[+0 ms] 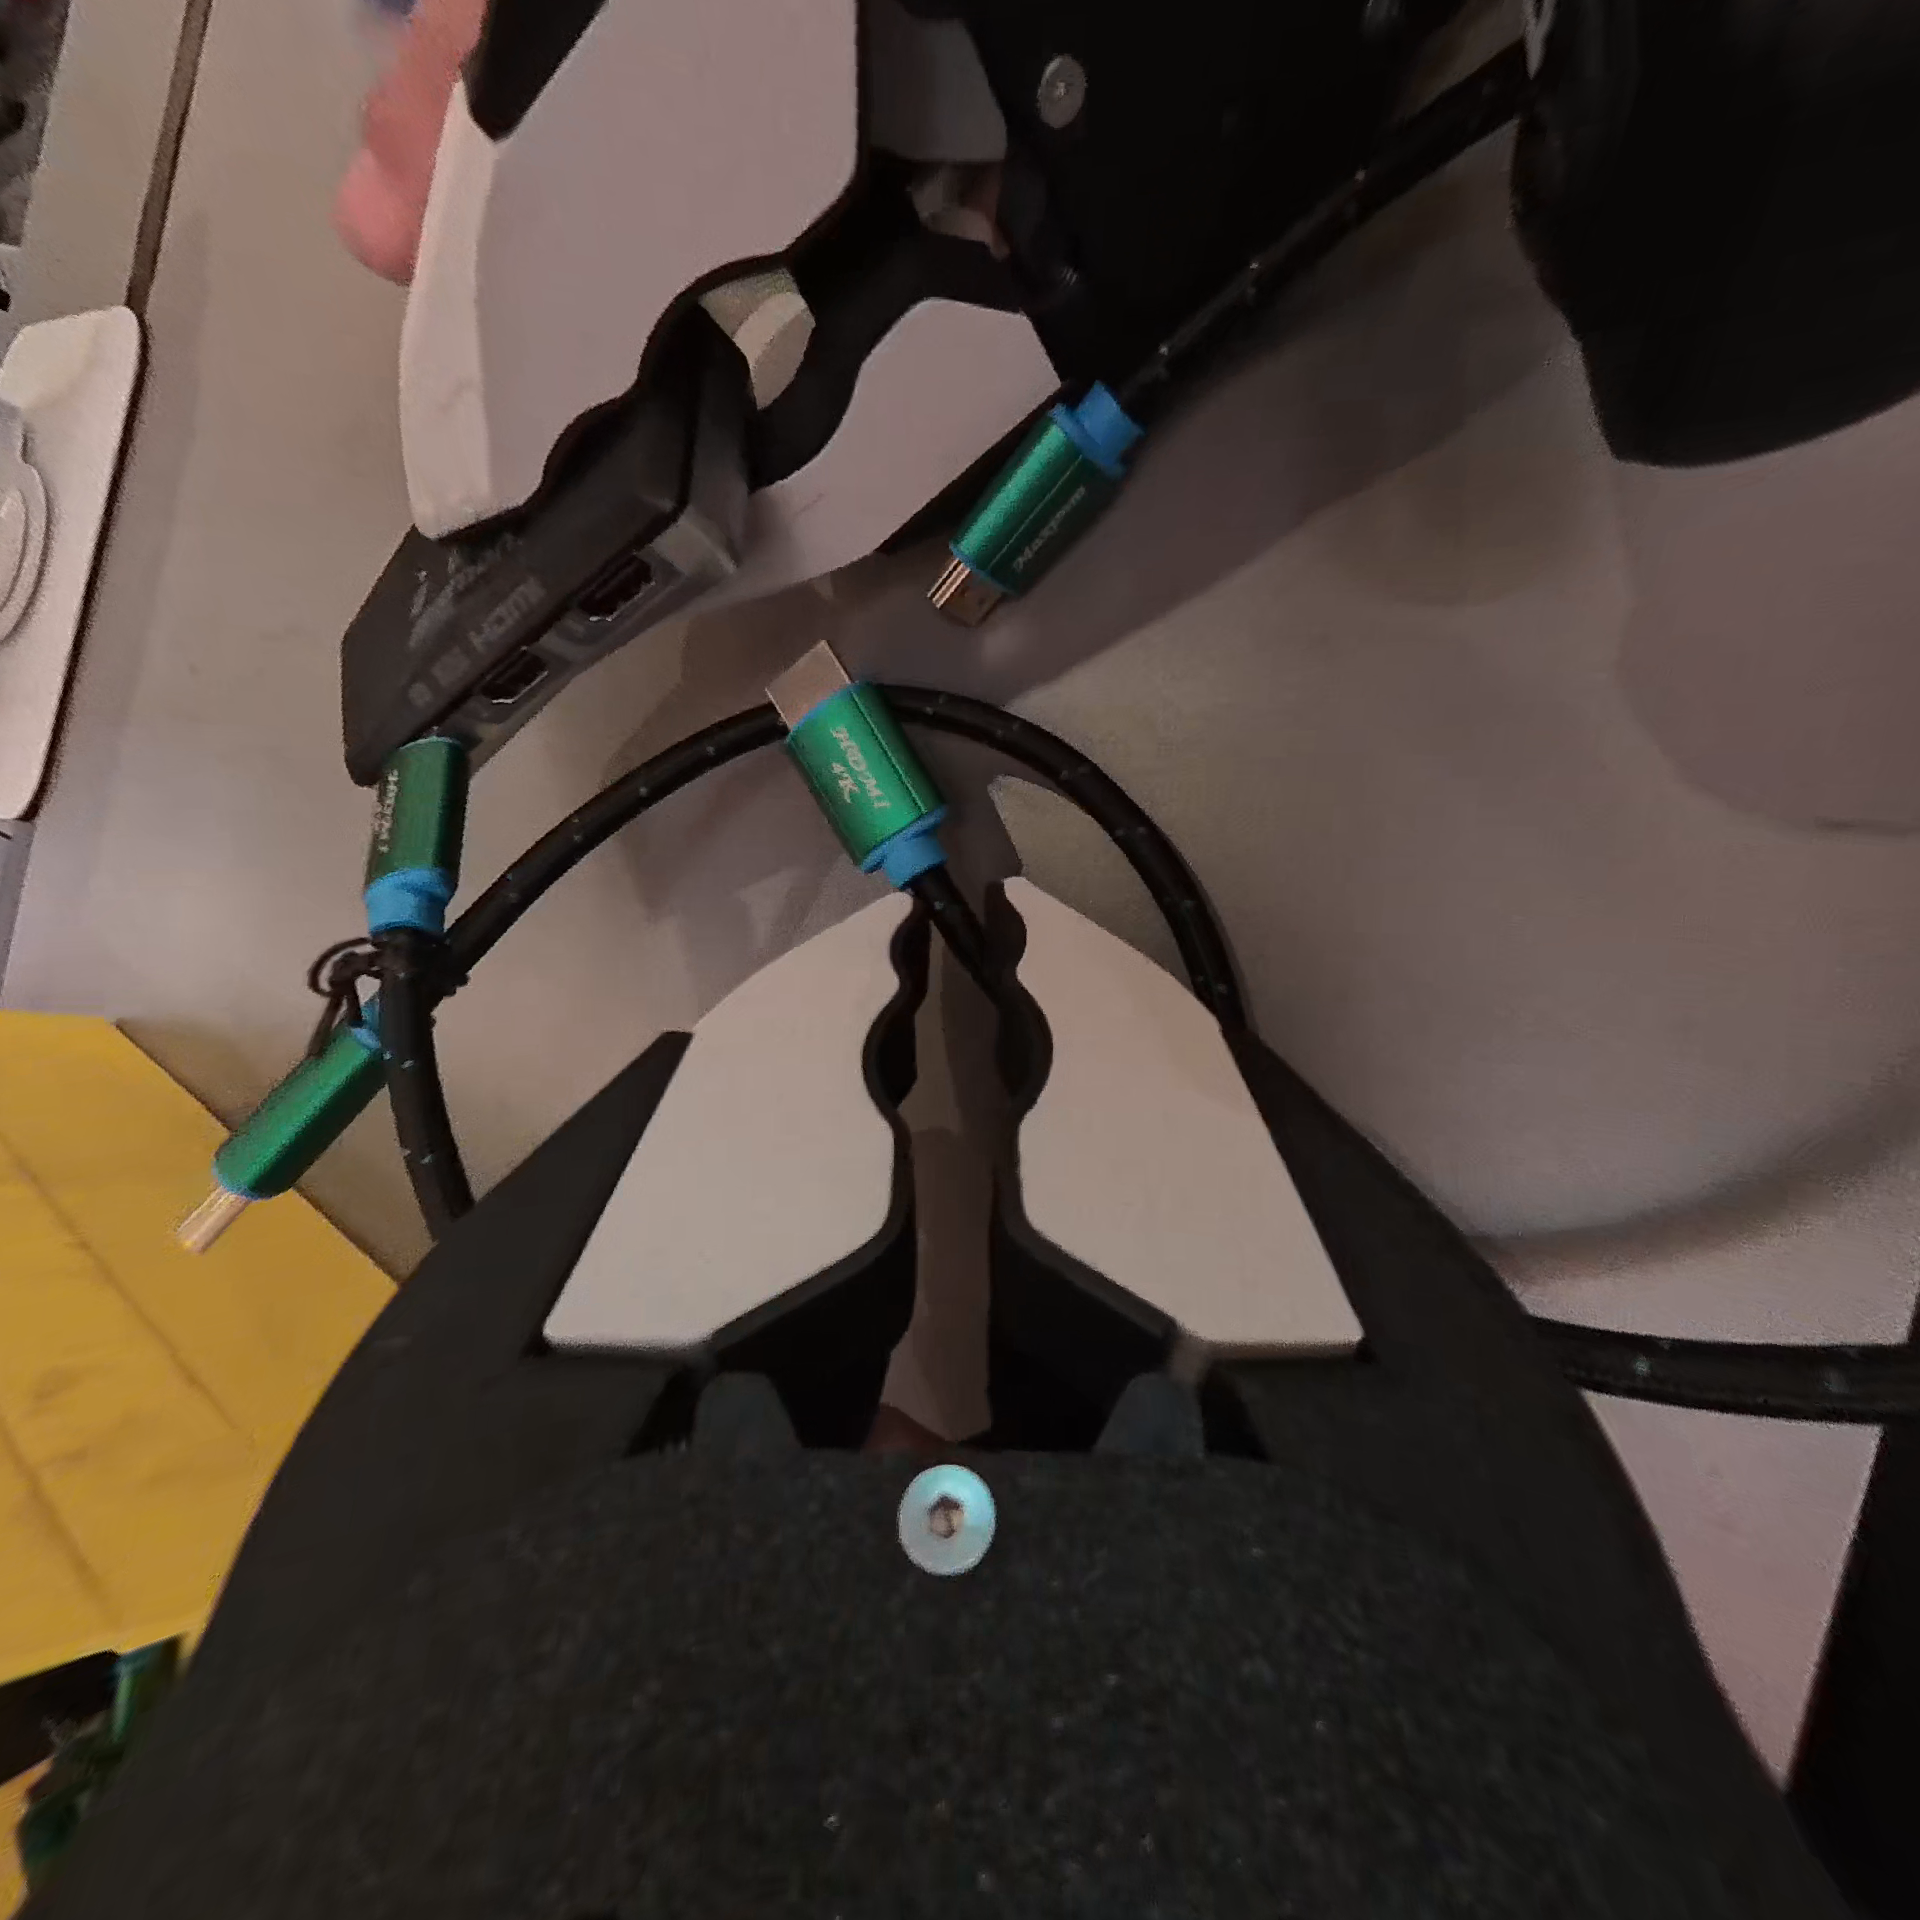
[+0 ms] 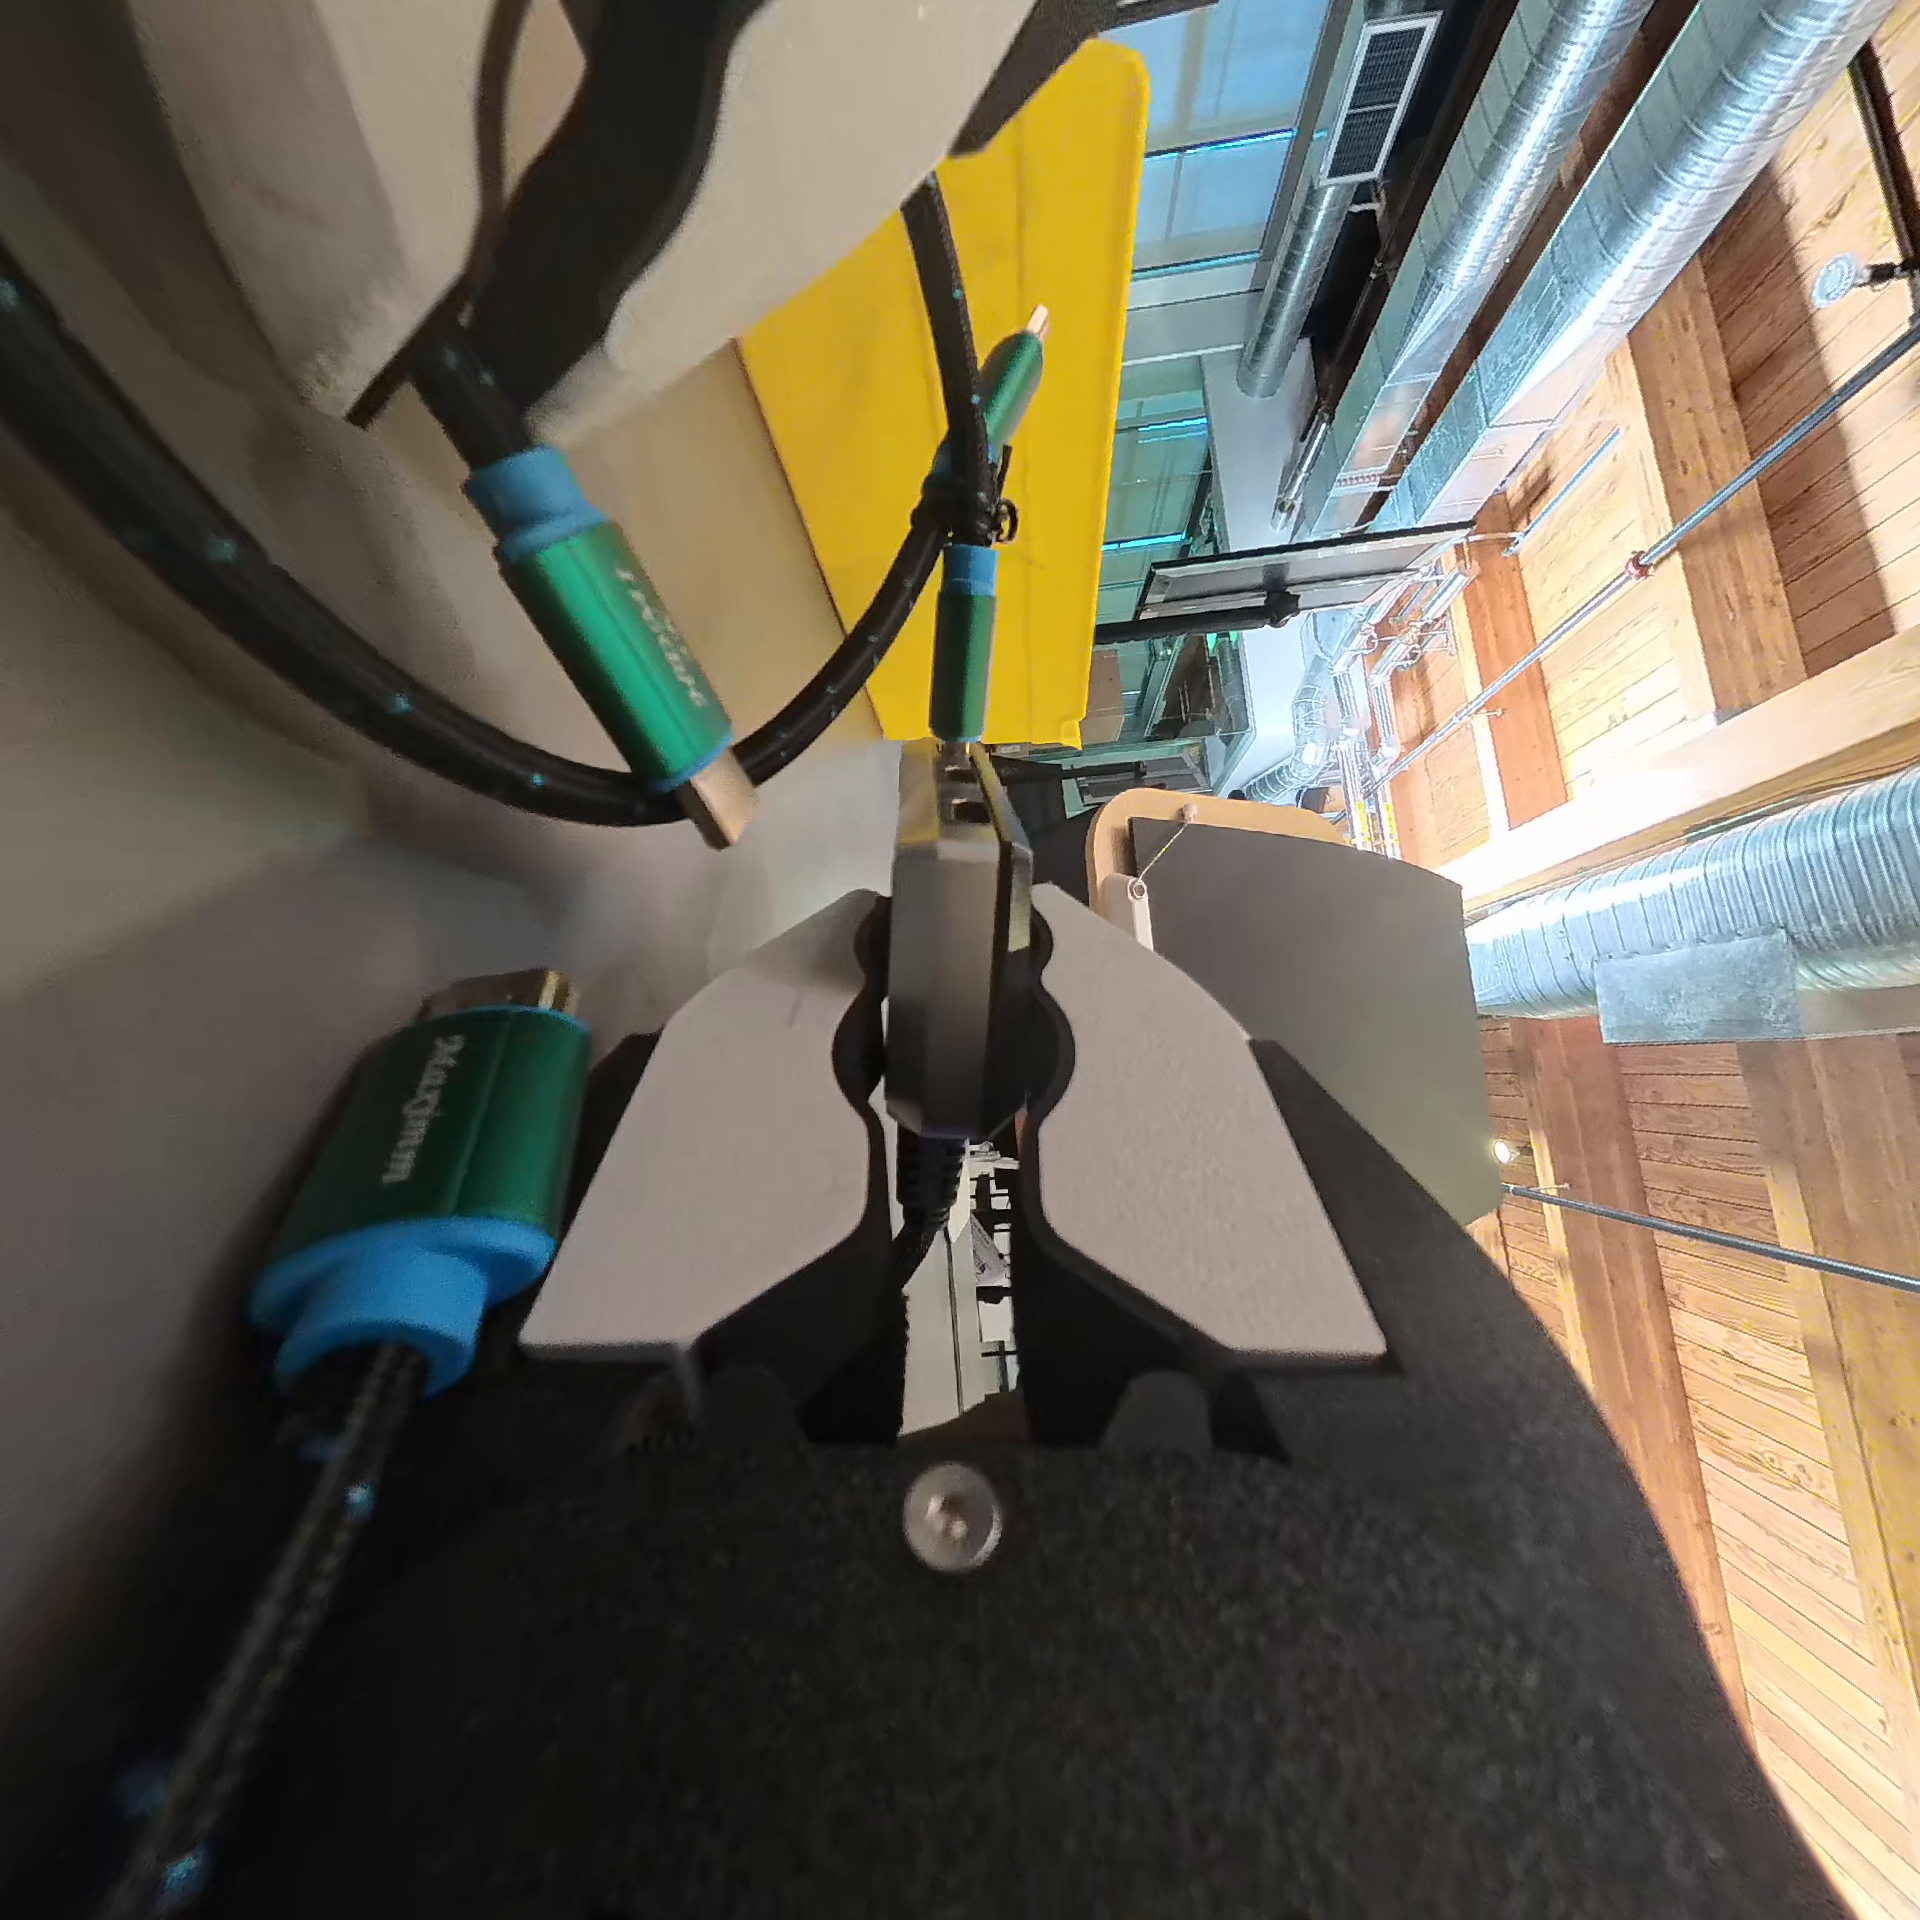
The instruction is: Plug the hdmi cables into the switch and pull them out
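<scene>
1. The right gripper [image 2: 961,997] has its jaws clamped on the black HDMI switch [image 2: 956,935], holding it off the white table [image 1: 1455,727].
2. The left gripper [image 1: 951,997] is closed narrowly on a black braided cable [image 1: 961,935] just behind its green plug [image 1: 857,779] — the plug's metal tip points toward the switch's two open ports, close by but not inserted.
3. One green connector [image 1: 416,821] is seated in the switch's end port.
4. A second loose plug [image 1: 1023,509] lies on the table beside the switch; a third [image 1: 296,1122] hangs below it — over a yellow sheet [image 1: 125,1299].
</scene>
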